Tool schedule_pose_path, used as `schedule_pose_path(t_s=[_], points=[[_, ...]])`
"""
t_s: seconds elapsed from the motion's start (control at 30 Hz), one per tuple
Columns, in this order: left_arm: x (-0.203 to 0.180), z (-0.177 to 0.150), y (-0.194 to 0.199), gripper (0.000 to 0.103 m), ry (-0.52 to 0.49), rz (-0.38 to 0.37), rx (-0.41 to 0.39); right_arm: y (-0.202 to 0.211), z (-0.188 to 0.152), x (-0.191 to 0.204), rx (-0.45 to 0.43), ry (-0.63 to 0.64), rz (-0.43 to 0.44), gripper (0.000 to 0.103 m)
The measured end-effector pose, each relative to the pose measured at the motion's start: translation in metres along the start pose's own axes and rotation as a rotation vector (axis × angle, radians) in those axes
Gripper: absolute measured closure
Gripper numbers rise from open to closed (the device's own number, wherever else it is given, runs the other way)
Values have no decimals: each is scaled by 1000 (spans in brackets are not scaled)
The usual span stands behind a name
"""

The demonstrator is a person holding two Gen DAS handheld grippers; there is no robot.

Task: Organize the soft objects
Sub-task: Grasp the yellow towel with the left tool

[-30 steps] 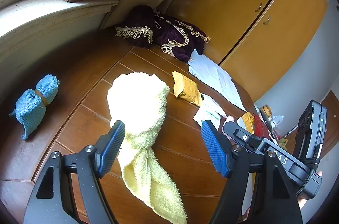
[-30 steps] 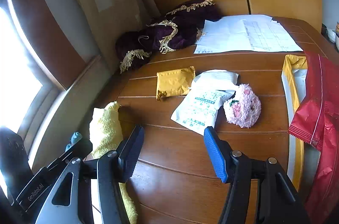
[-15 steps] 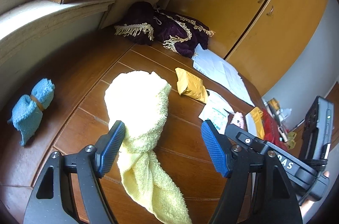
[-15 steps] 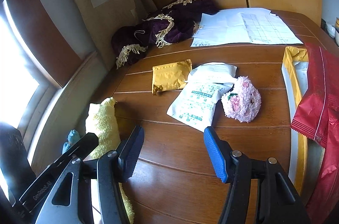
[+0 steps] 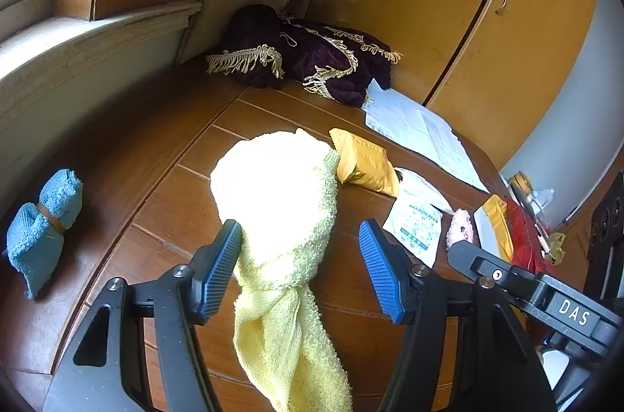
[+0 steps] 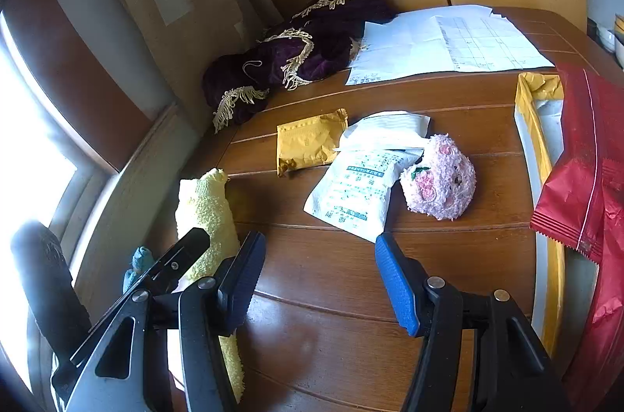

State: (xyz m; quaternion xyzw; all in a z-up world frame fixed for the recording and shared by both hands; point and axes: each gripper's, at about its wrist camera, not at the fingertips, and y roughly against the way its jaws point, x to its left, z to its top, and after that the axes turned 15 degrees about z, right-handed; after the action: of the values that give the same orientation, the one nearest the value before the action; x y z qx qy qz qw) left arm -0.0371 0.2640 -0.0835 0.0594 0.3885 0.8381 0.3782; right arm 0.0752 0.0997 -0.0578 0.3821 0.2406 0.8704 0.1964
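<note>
Your left gripper point(image 5: 300, 267) and right gripper point(image 6: 318, 275) both hang released and empty over the tabletop point(image 6: 351, 264), yellow towel point(image 5: 280, 201) lower centre, blue cloth point(image 5: 41, 217) far left, pink plush point(image 6: 438, 188) right of centre, sorting barely begun.

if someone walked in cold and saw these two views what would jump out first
The knotted yellow towel lies glaring in sunlight on the wooden table, right before the open left gripper. Next, the fluffy pink plush beside a white packet ahead of the open right gripper, then the fringed purple cloth in the far corner.
</note>
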Motion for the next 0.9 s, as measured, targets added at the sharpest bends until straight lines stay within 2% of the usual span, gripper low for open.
schedule_pose_path(t_s=[0.1,0.2,0.3,0.37,0.4,0.5,0.63,0.73,0.8,0.9], points=[[7,3,-2,41,44,4,17,2,1,-2,-8,-10,9,42],[15,5,-5,35,92,12,28,4,2,-7,-16,-28,22,42],[12,5,-8,35,82,-17,53,7,3,-12,-37,-50,20,42],[4,2,-8,35,37,-11,44,7,5,-15,-38,-71,23,42],[-2,1,-7,37,2,12,31,7,7,-15,-35,-86,16,42],[-12,-4,-1,73,-71,75,-18,10,16,-10,-44,-100,-20,42],[-9,-3,5,83,-65,52,-41,20,34,-3,-72,-117,-90,42],[-5,-1,13,88,-50,36,-74,20,46,-9,-100,-173,-176,42],[-2,1,17,89,-35,20,-86,8,47,-18,-64,-227,-209,42],[-4,1,15,89,-50,18,-70,-10,42,-27,-29,-245,-257,42]])
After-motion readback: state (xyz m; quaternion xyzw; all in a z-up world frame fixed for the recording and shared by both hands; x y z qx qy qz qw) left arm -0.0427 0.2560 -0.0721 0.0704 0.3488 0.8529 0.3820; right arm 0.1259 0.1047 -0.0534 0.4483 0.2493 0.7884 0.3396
